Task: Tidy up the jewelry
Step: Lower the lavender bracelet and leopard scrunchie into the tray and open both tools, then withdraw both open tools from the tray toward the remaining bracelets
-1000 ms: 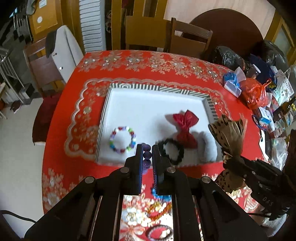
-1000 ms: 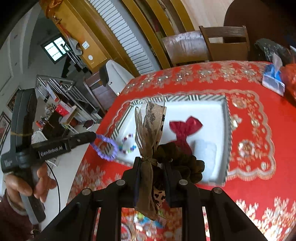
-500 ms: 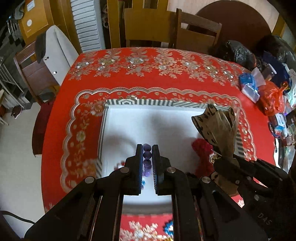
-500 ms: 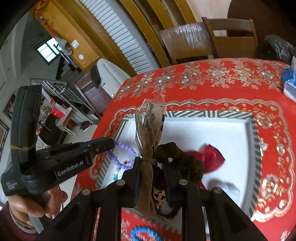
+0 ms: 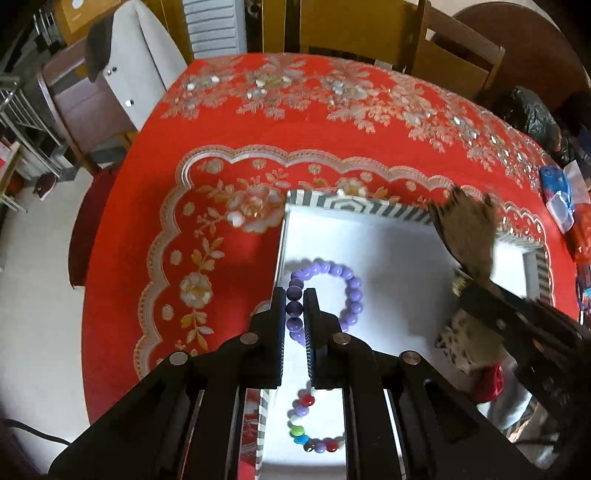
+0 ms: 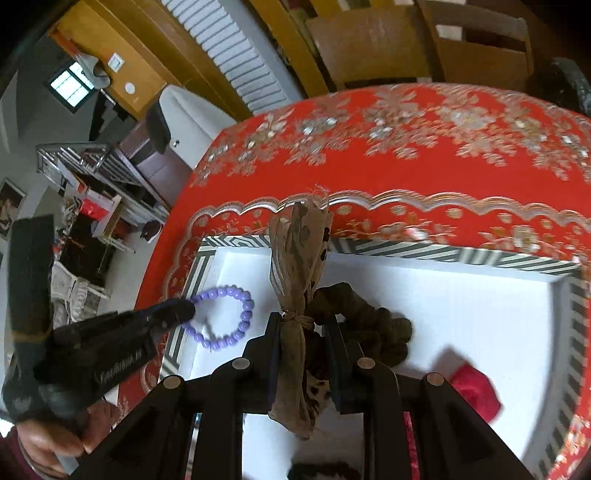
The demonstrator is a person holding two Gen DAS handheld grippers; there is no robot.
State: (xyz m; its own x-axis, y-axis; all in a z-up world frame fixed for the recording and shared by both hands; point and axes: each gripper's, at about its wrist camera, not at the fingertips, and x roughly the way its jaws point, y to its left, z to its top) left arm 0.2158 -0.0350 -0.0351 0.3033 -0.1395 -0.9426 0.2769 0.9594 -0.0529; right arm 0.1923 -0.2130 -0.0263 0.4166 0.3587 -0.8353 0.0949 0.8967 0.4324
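My left gripper (image 5: 294, 295) is shut on a purple bead bracelet (image 5: 341, 288), whose loop lies low over the far left corner of the white tray (image 5: 369, 216); it also shows in the right wrist view (image 6: 225, 319). My right gripper (image 6: 301, 321) is shut on a brown leopard-print scrunchie with a bow (image 6: 299, 258), held above the tray's middle (image 5: 467, 232). A multicoloured bead bracelet (image 5: 308, 424) lies in the tray behind the left fingers. A red bow (image 6: 476, 395) lies in the tray at the right.
The tray has a striped rim (image 6: 461, 254) and sits on a round table with a red floral cloth (image 5: 229, 155). Wooden chairs (image 5: 369, 33) stand at the far side. Bags and clutter (image 5: 561, 199) sit at the table's right edge. A dark scrunchie (image 6: 325, 470) lies near the tray's front.
Both grippers have moved forward over the tray toward its far side. The purple bracelet now hangs out in a full loop low over the tray's left corner. Both stay shut.
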